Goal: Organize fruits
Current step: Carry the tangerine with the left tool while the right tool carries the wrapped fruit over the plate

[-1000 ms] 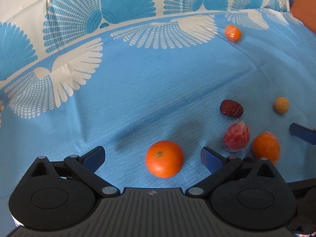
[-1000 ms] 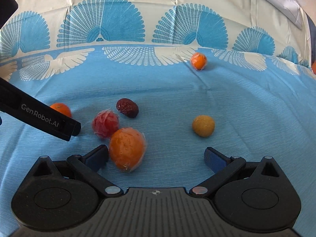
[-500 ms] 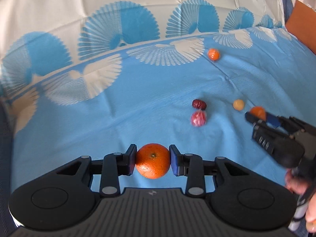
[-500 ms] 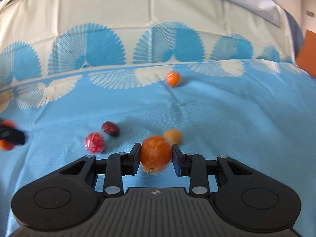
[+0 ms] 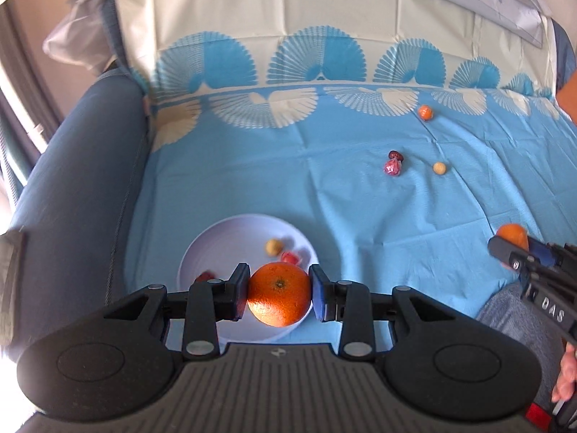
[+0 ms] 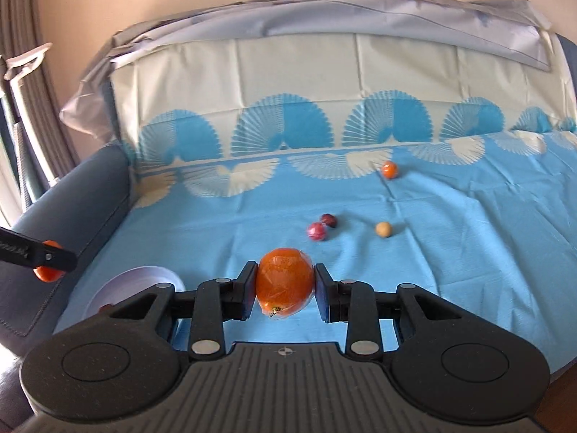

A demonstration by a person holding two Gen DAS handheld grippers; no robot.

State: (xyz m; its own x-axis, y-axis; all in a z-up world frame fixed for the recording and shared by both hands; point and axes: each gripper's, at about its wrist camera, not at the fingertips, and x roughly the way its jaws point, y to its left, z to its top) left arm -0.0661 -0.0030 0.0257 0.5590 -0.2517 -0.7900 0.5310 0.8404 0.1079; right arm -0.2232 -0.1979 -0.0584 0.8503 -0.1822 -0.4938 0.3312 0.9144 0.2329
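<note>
My left gripper (image 5: 278, 297) is shut on an orange (image 5: 278, 294) and holds it above the near edge of a white plate (image 5: 216, 245). The plate holds a yellowish fruit (image 5: 273, 246), a wrapped red fruit (image 5: 291, 257) and a dark red one (image 5: 205, 275). My right gripper (image 6: 284, 290) is shut on a plastic-wrapped orange (image 6: 284, 287), held above the blue cloth; it also shows at the right edge of the left wrist view (image 5: 512, 235). On the cloth lie a small orange (image 6: 390, 169), a dark red fruit (image 6: 329, 220), a wrapped red fruit (image 6: 316, 231) and a yellowish fruit (image 6: 382, 230).
The blue patterned cloth (image 5: 360, 195) covers a sofa seat and backrest. A blue sofa armrest (image 5: 72, 166) rises at the left beside the plate. An orange object (image 5: 568, 97) sits at the far right edge. Curtains (image 6: 21, 72) hang at the left.
Both grippers closed on their oranges, then lifted and pulled back from the cloth. The left one has swung left over the white plate, which has come into view.
</note>
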